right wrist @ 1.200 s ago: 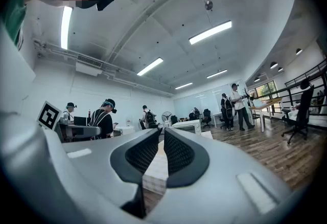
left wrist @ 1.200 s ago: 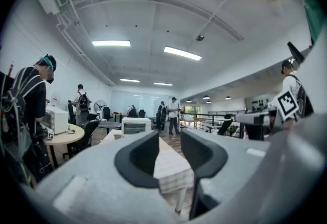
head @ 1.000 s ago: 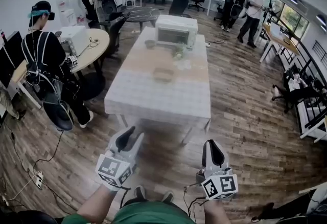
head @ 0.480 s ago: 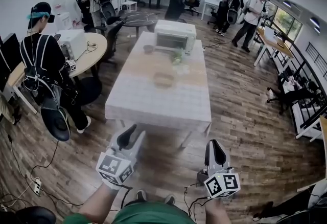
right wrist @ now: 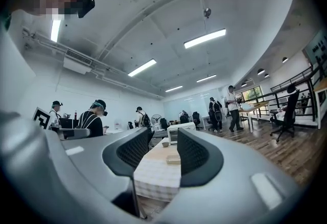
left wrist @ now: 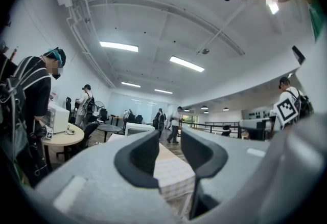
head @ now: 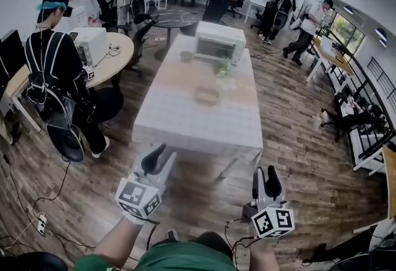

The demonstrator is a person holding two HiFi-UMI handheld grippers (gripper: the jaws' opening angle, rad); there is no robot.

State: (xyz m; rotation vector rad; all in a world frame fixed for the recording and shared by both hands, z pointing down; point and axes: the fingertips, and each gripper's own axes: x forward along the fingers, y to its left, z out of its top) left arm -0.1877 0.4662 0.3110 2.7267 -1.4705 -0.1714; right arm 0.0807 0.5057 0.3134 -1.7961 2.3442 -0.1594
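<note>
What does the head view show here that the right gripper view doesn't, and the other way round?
Head view only: the right tongs' marker cube, the person's forearms, cables on the floor. Right gripper view only: ceiling lights, and those tongs' jaws apart with nothing between. Both: the long cloth-covered table with a white oven at its far end.

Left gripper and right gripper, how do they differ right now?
In the head view the left gripper slants toward the right, while the right gripper points straight ahead. The left gripper's marker cube shows two faces; the right gripper's cube shows mostly one. Shared: both tongs stand open with nothing between them, and both are aimed at the long checked table, short of it and not touching.
</note>
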